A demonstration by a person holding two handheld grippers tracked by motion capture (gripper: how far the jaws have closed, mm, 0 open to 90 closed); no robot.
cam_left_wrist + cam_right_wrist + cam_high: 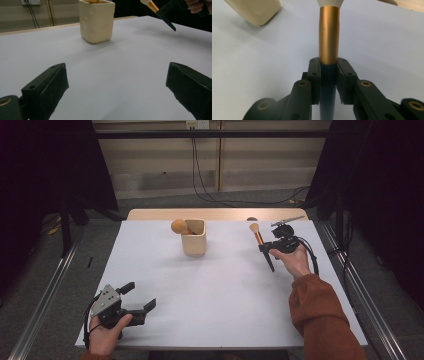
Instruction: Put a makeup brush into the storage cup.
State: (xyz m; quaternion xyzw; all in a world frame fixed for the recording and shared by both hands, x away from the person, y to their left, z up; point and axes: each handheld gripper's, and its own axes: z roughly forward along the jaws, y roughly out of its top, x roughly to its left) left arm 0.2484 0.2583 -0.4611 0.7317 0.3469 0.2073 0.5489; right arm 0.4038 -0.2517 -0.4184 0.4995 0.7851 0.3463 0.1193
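Here the right tool (266,247) pinches a makeup brush (260,241) at three o'clock of the cream cup (194,238); the left tool (140,298) sits spread.

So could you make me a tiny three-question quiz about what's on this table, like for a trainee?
1. True or false: the right gripper is clamped on the brush.
2. What pokes out of the cup? A) a sponge B) a spoon C) scissors
3. Fill in: the left gripper has its jaws ____, with nothing between them.

Key:
1. True; the jaws pinch the dark handle just below the gold band.
2. A; a rounded orange sponge sits at the rim.
3. Open; it sits low over the table.
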